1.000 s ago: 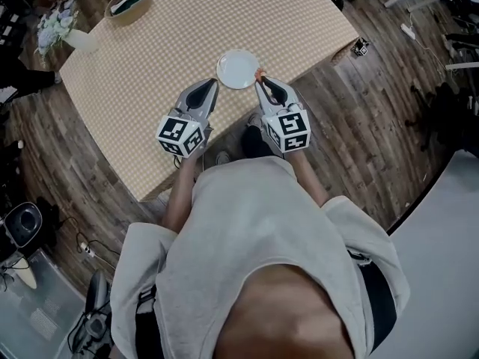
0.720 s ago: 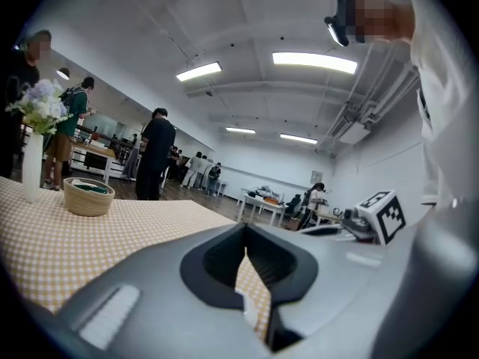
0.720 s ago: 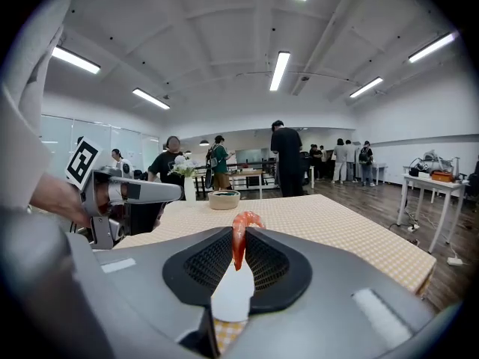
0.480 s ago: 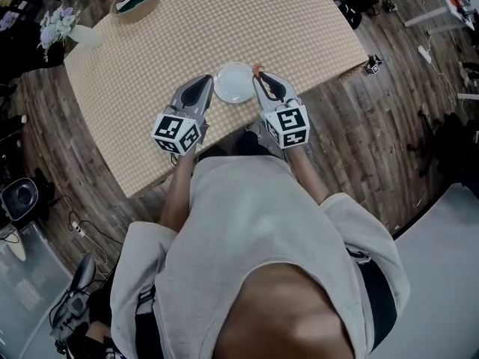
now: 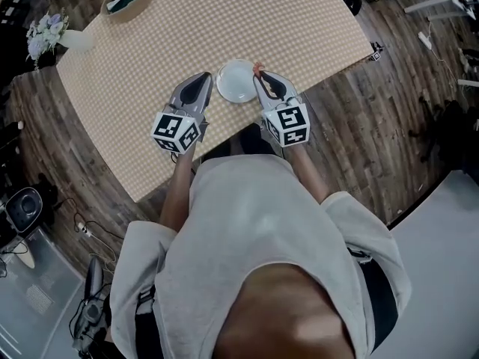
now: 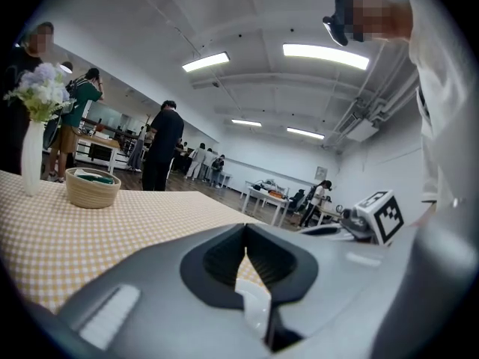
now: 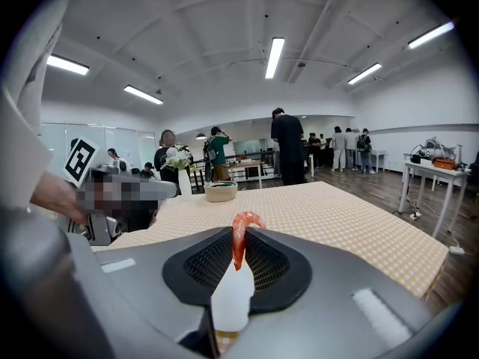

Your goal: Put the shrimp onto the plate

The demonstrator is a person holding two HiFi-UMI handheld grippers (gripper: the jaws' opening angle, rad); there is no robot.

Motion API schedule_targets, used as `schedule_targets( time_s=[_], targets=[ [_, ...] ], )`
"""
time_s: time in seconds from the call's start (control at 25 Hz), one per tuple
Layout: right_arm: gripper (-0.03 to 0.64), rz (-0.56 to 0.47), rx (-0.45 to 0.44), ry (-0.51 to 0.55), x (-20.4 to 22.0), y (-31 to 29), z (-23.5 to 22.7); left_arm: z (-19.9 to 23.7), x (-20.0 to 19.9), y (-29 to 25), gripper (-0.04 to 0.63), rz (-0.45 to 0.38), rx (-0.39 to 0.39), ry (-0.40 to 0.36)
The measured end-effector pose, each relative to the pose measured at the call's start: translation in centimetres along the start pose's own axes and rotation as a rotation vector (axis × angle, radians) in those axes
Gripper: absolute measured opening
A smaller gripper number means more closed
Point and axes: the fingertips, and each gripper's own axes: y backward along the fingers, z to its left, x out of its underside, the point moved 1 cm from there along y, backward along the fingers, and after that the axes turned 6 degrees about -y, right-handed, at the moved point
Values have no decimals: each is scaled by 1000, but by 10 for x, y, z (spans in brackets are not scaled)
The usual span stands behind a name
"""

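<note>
Shrimp [image 7: 239, 230] clamped between right gripper [image 7: 238, 249] fingers; left gripper [image 6: 245, 247] fingers closed, empty.

Bright, even indoor light falls from ceiling strip lights [image 6: 325, 55] near 12 o'clock in both gripper views, and the tubes glare white. Shadows on the checked surface [image 5: 187, 28] are faint. Both gripper views bend strongly and darken to black at the rims. The left gripper [image 6: 245, 230] and right gripper [image 7: 238, 226], close to the lens, look soft. The head view is sharp with curved edges.
</note>
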Motion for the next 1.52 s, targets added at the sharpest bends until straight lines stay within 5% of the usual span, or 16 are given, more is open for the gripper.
schedule_targets(
  time_s=[0.64,1.52],
  targets=[
    [52,220,19,-51,96,-23,9,28,70,6,9,75,-13,67],
    [52,460,-54,200,126,-100,12,53,77,35,9,51,-104,132]
  ],
)
